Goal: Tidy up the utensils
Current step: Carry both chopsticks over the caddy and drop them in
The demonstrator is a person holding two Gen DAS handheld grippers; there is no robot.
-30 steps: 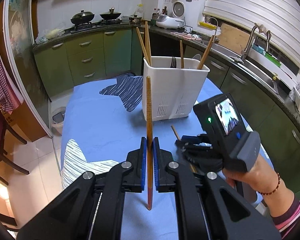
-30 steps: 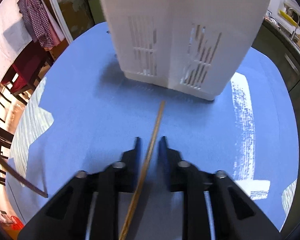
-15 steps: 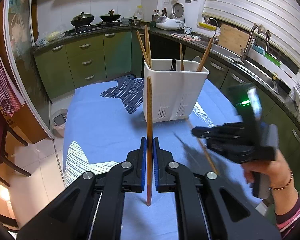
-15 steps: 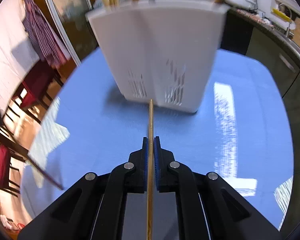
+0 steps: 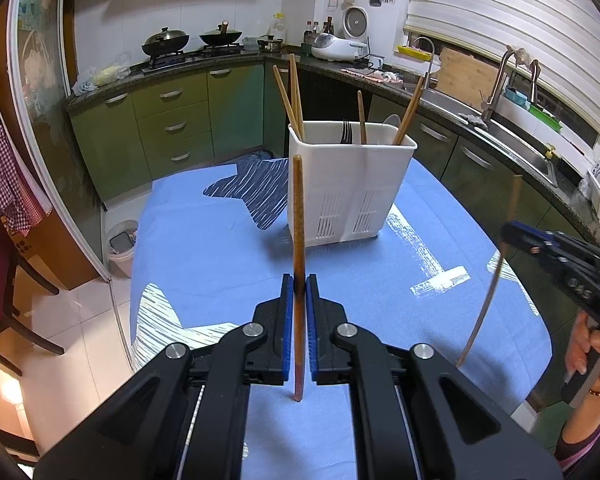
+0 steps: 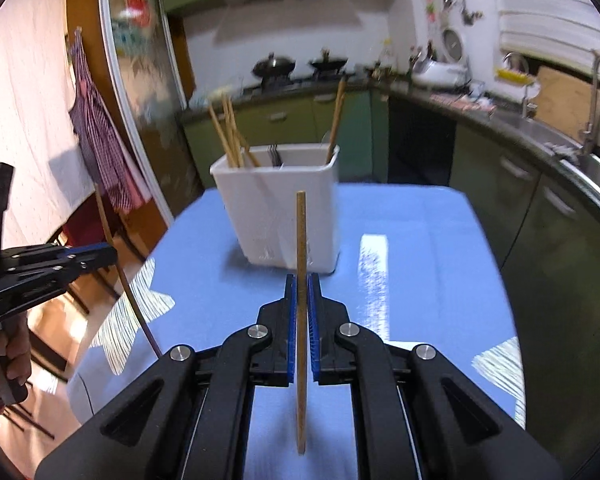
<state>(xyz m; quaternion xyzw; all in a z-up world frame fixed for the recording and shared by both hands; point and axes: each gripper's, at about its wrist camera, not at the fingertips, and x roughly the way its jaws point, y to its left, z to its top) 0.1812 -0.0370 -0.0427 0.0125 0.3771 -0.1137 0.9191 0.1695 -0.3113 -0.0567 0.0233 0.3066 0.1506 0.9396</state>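
A white utensil holder point(image 5: 348, 184) stands on the blue tablecloth point(image 5: 204, 256); it holds several chopsticks, a fork and a spoon, and also shows in the right wrist view point(image 6: 278, 208). My left gripper point(image 5: 299, 280) is shut on a dark brown chopstick point(image 5: 298, 208), held upright above the table. My right gripper point(image 6: 301, 280) is shut on a lighter chopstick point(image 6: 301, 240), also upright. The right gripper shows at the right of the left wrist view point(image 5: 510, 234), the left gripper at the left of the right wrist view point(image 6: 114, 256).
Green kitchen cabinets point(image 5: 172, 128) and a counter with a stove run behind the table. A sink point(image 5: 512, 132) lies to the right. A small bin point(image 5: 120, 242) and a chair point(image 5: 4, 288) stand on the floor to the left.
My right gripper closed on the lighter chopstick that lay on the cloth, lifted it and swung it upright, away from the holder. My left gripper kept its chopstick and drew back slightly.
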